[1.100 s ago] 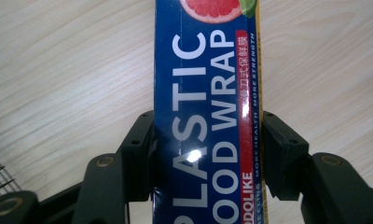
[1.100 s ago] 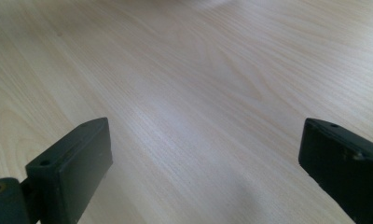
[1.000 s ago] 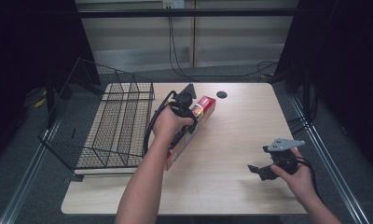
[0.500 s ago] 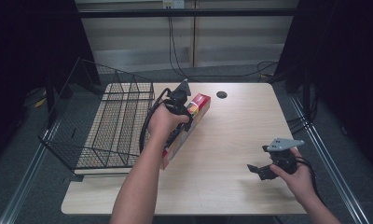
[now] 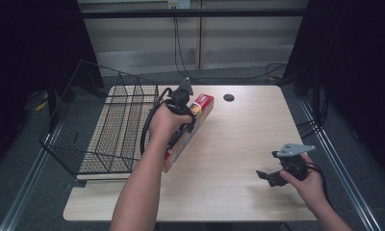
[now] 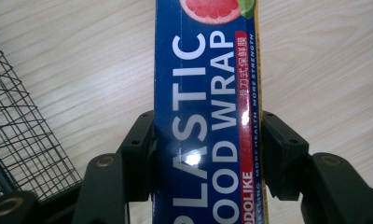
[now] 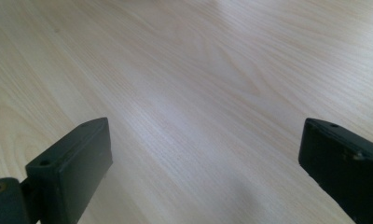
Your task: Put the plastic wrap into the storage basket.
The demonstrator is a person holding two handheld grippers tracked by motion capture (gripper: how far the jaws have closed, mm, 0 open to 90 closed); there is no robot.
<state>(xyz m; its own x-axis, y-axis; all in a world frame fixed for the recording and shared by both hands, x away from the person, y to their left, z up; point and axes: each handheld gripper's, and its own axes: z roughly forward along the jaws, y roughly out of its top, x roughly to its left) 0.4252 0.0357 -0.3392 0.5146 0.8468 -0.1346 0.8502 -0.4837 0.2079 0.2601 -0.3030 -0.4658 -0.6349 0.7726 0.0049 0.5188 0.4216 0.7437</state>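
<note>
Two grippers over a pale wood table point(image 5: 229, 144). Left gripper point(image 5: 181, 98) clamped around a long plastic wrap box point(image 5: 200, 110), jaws pressed flat on both narrow sides in the left gripper view, box point(image 6: 205, 116) running straight up the middle with "PLASTIC FOOD WRAP" in white on blue plus a grapefruit picture at the far end. From the high view, box angled diagonally, red end toward the table's far side, lower end near the front corner of a black wire basket point(image 5: 104, 130); can't tell if that end touches the tabletop or hangs just above it. Same basket mesh point(image 6: 21, 140) visible just left of the box in the left gripper view.

Right gripper point(image 5: 270, 177) well apart, down near the front right of the table, held low in a hand point(image 5: 308, 180), grey three-cornered plate on top. Jaws spread wide, gripping nothing, just bare wood grain point(image 7: 198, 93) between them.

Also a small dark round hole point(image 5: 228, 97) near the far edge of the table.
</note>
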